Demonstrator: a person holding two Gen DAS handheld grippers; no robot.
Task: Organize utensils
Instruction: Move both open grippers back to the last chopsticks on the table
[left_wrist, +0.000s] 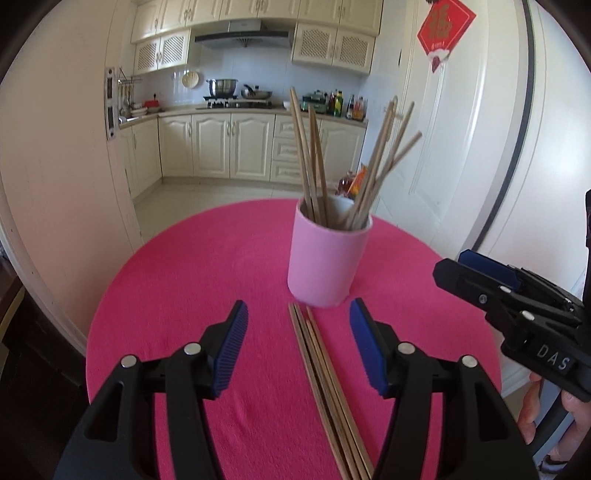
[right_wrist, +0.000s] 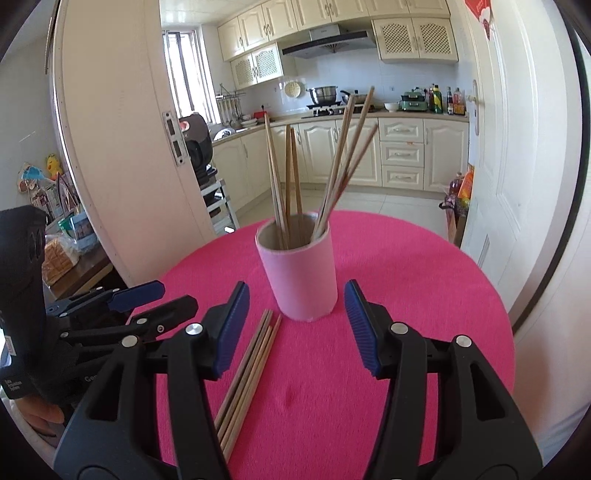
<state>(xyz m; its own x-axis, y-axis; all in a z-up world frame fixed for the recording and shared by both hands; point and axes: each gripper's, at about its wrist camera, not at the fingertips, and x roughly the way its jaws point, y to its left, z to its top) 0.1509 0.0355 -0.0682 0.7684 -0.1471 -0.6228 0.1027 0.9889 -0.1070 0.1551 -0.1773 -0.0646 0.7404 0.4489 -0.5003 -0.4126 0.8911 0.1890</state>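
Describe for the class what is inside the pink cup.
Wooden chopsticks stand leaning inside the pink cup; its wall hides their lower ends and the bottom.

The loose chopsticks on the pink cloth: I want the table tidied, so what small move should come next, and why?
Probably lower the left gripper and close on the loose chopsticks. They lie flat between its open fingers, just short of the pink cup, which already holds several chopsticks upright. The right gripper is open, empty, and faces the cup instead.
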